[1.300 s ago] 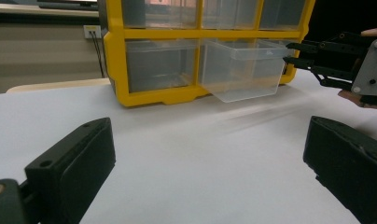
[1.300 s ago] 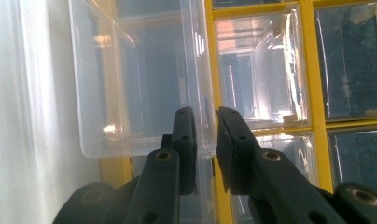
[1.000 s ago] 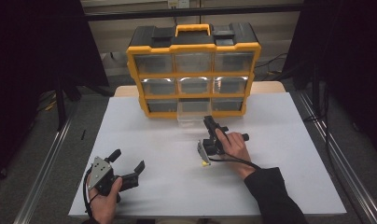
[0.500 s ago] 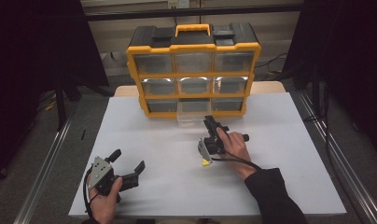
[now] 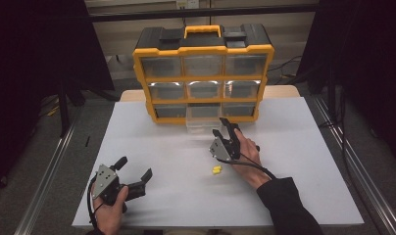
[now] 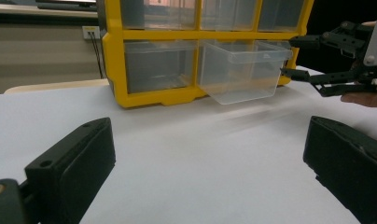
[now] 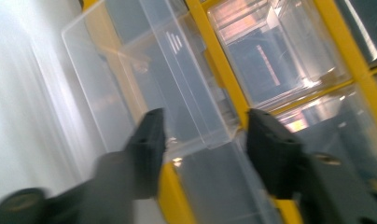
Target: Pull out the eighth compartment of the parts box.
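Note:
A yellow and black drawer cabinet (image 5: 203,49) stands at the back of the white table. Its bottom middle clear drawer (image 5: 202,120) (image 6: 242,70) (image 7: 144,79) is pulled out and looks empty. My right gripper (image 5: 219,126) (image 7: 207,135) (image 6: 289,56) is open, with its tips just in front of the drawer's right front corner. A small yellow piece (image 5: 215,170) lies on the table near the right wrist. Near the front left edge, my left gripper (image 5: 135,167) (image 6: 207,135) is held open, with nothing between its jaws.
The other clear drawers (image 5: 161,66) of the cabinet are pushed in. The white table top (image 5: 304,147) ends at a metal rail (image 5: 353,161) on the right, with dark floor (image 5: 19,147) on the left.
My right gripper has moved forward from above the yellow piece to the pulled-out drawer, and the piece now lies bare on the table. The left gripper has stayed put.

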Action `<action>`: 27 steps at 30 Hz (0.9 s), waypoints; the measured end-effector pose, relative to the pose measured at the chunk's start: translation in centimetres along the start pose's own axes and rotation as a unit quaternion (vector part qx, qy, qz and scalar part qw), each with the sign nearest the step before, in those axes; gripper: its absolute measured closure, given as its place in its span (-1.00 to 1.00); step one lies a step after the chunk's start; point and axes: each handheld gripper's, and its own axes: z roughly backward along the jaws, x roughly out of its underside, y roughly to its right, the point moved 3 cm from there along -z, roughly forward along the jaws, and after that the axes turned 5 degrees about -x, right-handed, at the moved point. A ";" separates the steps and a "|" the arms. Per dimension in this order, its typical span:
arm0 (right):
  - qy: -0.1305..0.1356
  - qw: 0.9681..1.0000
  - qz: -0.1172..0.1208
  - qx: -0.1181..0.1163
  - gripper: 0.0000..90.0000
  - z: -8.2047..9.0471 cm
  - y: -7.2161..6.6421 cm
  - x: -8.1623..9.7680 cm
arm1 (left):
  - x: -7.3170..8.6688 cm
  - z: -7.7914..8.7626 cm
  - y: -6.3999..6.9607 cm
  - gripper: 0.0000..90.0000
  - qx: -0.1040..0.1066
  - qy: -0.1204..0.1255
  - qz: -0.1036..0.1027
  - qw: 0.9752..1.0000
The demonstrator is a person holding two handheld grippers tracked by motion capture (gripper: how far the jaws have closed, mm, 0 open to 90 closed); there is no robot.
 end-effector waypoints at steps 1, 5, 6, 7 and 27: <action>0.000 1.000 0.000 0.000 -0.14 0.0 0.0 0.0 | 0.0 0.0 0.0 -0.95 0.000 0.000 0.000 1.000; 0.007 0.999 -0.037 -0.007 -0.31 0.0 0.4 0.1 | 0.0 0.0 0.0 -0.95 0.001 0.001 0.002 1.000; 0.010 0.999 -0.043 -0.007 -0.35 0.1 0.6 0.1 | 0.0 0.0 0.0 -0.95 0.001 0.000 0.001 1.000; 0.013 0.998 -0.063 -0.017 -0.43 0.1 0.9 0.1 | 0.0 0.0 0.1 -0.95 0.002 0.000 0.003 1.000; 0.027 0.935 -0.331 -0.122 -0.75 0.5 2.8 1.3 | 0.0 0.0 0.0 -0.95 0.003 -0.001 -0.002 1.000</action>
